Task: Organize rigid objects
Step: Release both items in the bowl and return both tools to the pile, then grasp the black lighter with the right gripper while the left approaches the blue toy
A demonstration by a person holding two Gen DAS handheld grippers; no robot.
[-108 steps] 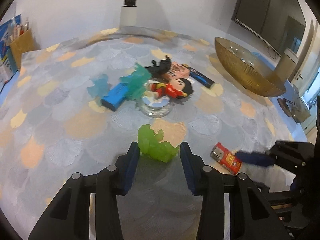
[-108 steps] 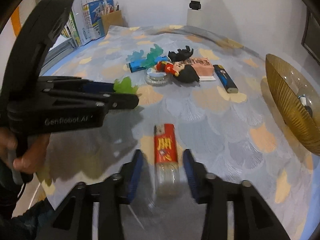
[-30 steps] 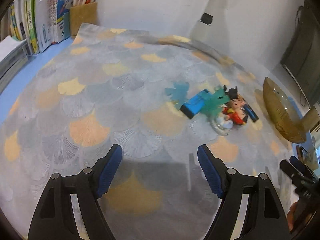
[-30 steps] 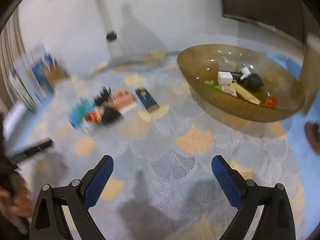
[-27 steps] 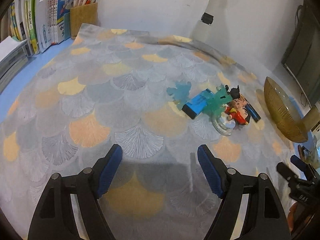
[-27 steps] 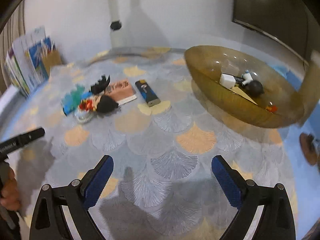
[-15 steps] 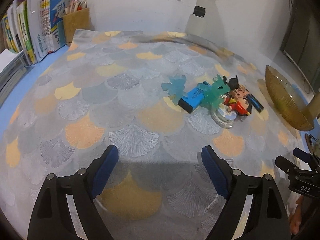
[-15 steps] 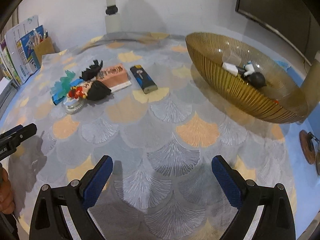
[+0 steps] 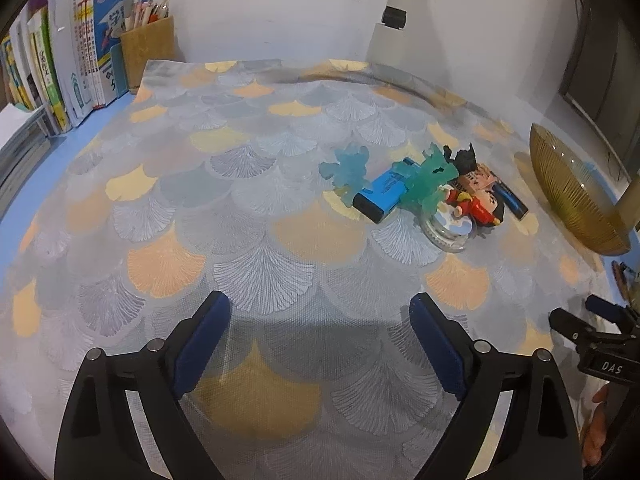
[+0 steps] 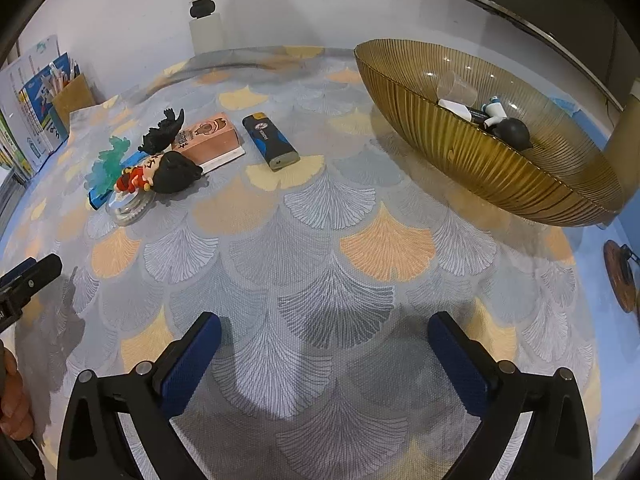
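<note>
The left gripper (image 9: 320, 344) is held wide apart over the fan-patterned cloth (image 9: 256, 216), and nothing is held between its blue pads (image 9: 202, 342). The right gripper (image 10: 324, 364) is spread wide too, and nothing is gripped by it. Both are kept above bare cloth, well apart from the toys.

A small heap of things is seen in the middle of the table. A blue box (image 9: 382, 196) is laid flat, and a see-through teal figure (image 9: 428, 182) is leaned on it. A pale blue figure (image 9: 348, 168) is set just beside the box. A doll in red with black hair (image 10: 160, 174) is laid on its side, touching a round clear lid (image 10: 130, 206). A black toy creature (image 10: 162, 132) is rested against a pink box (image 10: 210, 140). A dark blue lighter (image 10: 270, 142) is placed alone, near the pink box.

A big golden bowl (image 10: 480, 152) is found on the right side of the table. A few small things are kept inside it, such as a clear cup (image 10: 456, 90) and a dark round thing (image 10: 514, 132).

Books (image 9: 52, 80) and a pen holder (image 9: 148, 50) are stood at the far left edge.
</note>
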